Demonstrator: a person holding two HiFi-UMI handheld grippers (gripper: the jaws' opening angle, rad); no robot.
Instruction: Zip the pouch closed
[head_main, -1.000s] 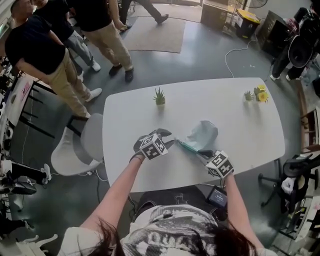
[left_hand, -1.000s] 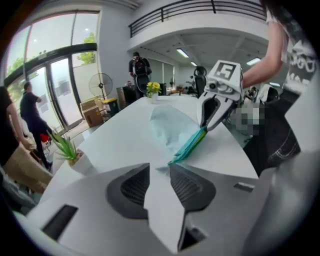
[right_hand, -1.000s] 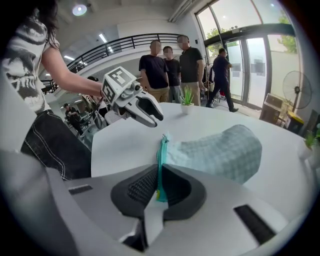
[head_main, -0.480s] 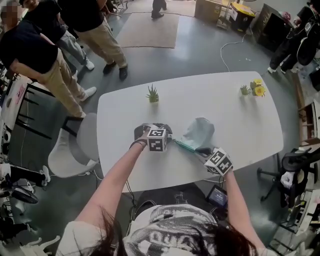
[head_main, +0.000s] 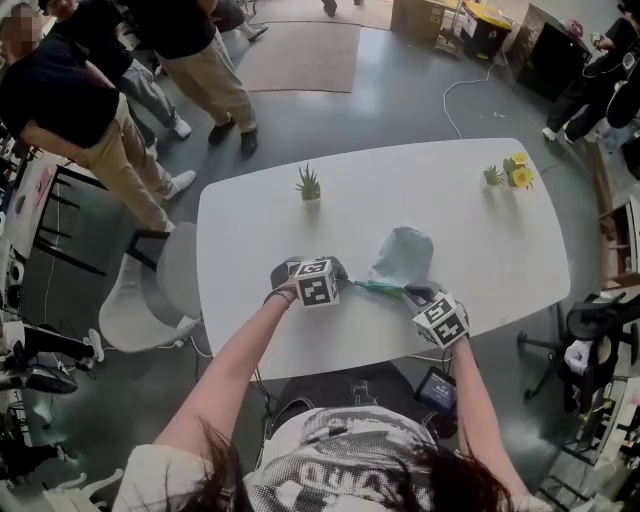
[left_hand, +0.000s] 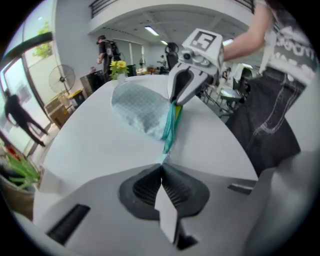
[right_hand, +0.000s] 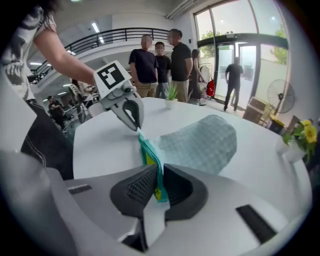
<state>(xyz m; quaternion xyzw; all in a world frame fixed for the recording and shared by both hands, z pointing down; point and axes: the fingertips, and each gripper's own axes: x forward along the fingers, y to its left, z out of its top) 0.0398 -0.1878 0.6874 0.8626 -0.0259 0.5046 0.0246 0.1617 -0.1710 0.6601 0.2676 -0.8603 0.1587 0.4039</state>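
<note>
White table: left tool, jaws just closed, and right tool grip pouch.

I see a white mesh top, dark jeans, and grey left tongs and right tongs, each topped with a black-and-white marker cube.

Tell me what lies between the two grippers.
The pouch: its green zipper edge runs from the left gripper to the right gripper, each pinching an end; nothing else. Head view shows it.
</note>
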